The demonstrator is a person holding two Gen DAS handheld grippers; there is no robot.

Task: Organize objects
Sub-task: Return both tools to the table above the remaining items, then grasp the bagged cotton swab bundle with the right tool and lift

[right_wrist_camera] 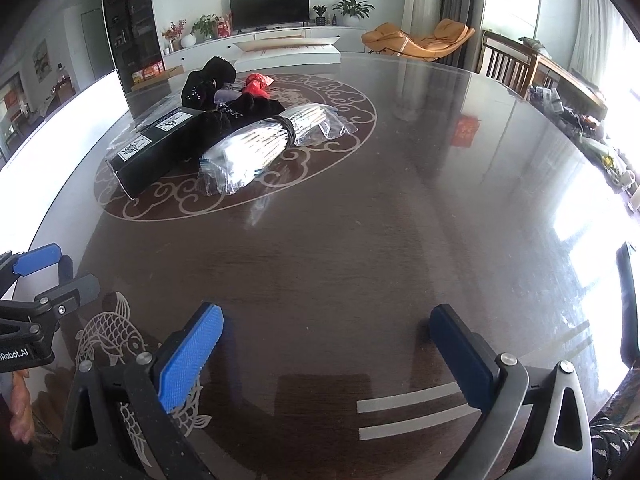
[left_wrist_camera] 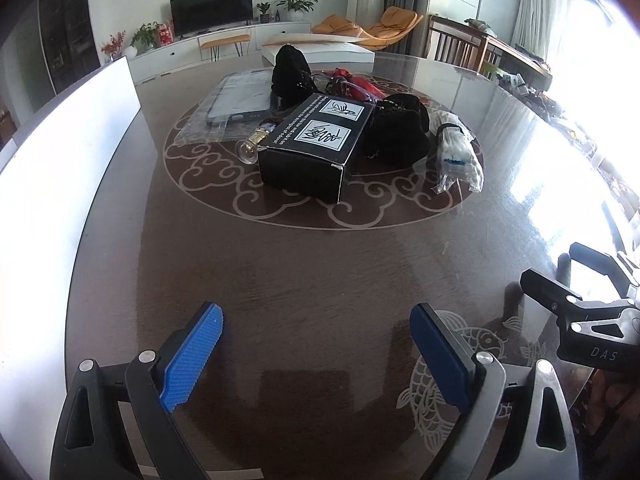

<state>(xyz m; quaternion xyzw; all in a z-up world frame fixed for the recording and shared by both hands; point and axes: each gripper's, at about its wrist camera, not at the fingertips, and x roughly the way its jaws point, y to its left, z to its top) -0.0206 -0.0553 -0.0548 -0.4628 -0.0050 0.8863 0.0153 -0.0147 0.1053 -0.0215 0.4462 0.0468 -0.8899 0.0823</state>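
Your left gripper (left_wrist_camera: pixel 316 344) and right gripper (right_wrist_camera: pixel 326 344) hang spread, empty, short of the cluttered black box (left_wrist_camera: pixel 308 144); nothing sorted yet.

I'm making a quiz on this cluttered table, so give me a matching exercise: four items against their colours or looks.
Things:
1. long box
2. bagged bundle
3. crumpled bag
4. small bottle

Looks:
A. red
B. clear with a gold neck
C. black with white labels
D. pale, in clear plastic, tied with a black band

Pairs: 1-C, 2-D, 3-A, 4-B
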